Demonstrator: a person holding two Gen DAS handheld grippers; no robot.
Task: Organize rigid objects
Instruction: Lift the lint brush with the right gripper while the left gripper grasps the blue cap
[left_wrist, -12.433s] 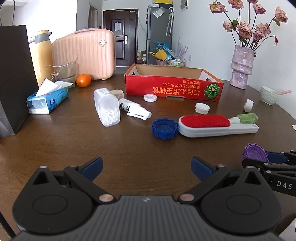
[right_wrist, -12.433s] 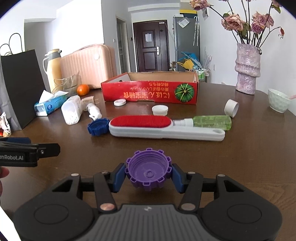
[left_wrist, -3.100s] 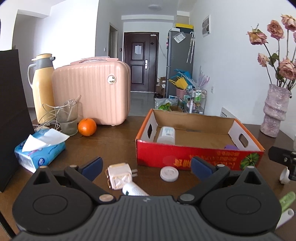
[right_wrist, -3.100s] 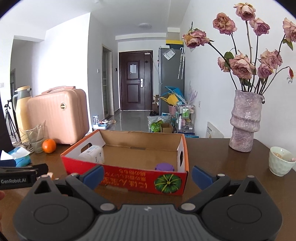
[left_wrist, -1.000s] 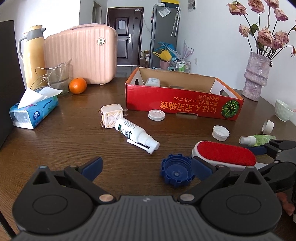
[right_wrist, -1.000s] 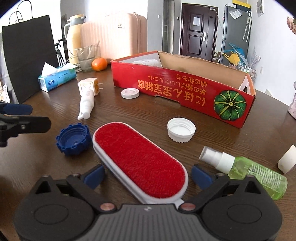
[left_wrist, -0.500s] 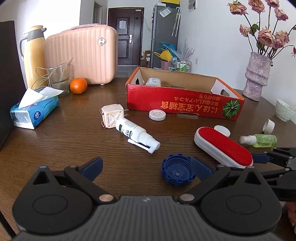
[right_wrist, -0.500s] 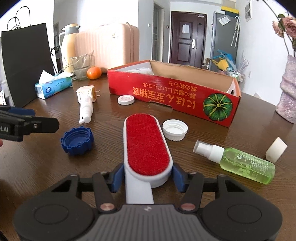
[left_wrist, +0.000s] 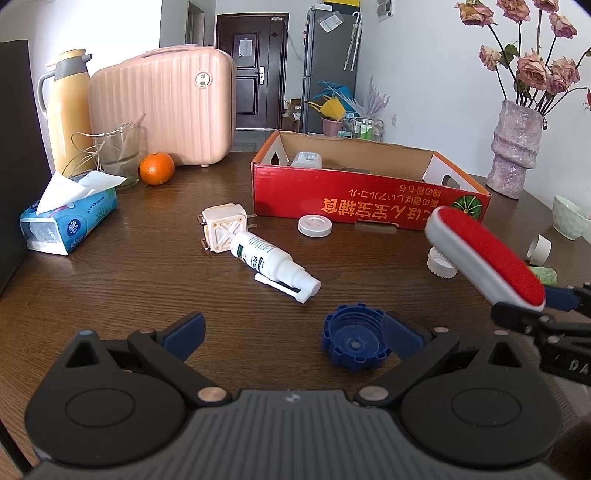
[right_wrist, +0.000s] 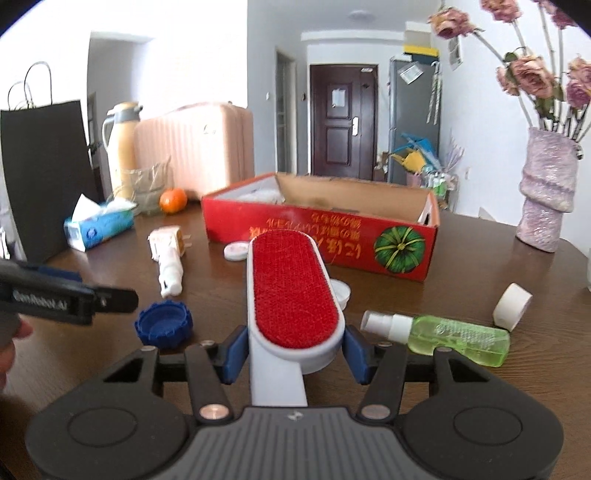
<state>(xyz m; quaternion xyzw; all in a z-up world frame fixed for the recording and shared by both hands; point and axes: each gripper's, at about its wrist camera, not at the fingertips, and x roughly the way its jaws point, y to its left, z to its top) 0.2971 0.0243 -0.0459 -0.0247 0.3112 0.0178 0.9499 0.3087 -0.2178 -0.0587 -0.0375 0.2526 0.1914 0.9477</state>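
1. The red-faced white plastic lint brush (right_wrist: 293, 295) is clamped by the right gripper (right_wrist: 293, 354), raised off the brown wooden table (left_wrist: 110, 288).
2. The left gripper (left_wrist: 293, 332) is held wide open; the ridged blue plastic cap (left_wrist: 355, 341) lies beside its right finger.

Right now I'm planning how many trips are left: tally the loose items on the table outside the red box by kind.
Caps and lids: 3 (blue cap, white lids)
Spray bottles: 2
Plug adapter: 1
Tape roll: 1
Total: 7
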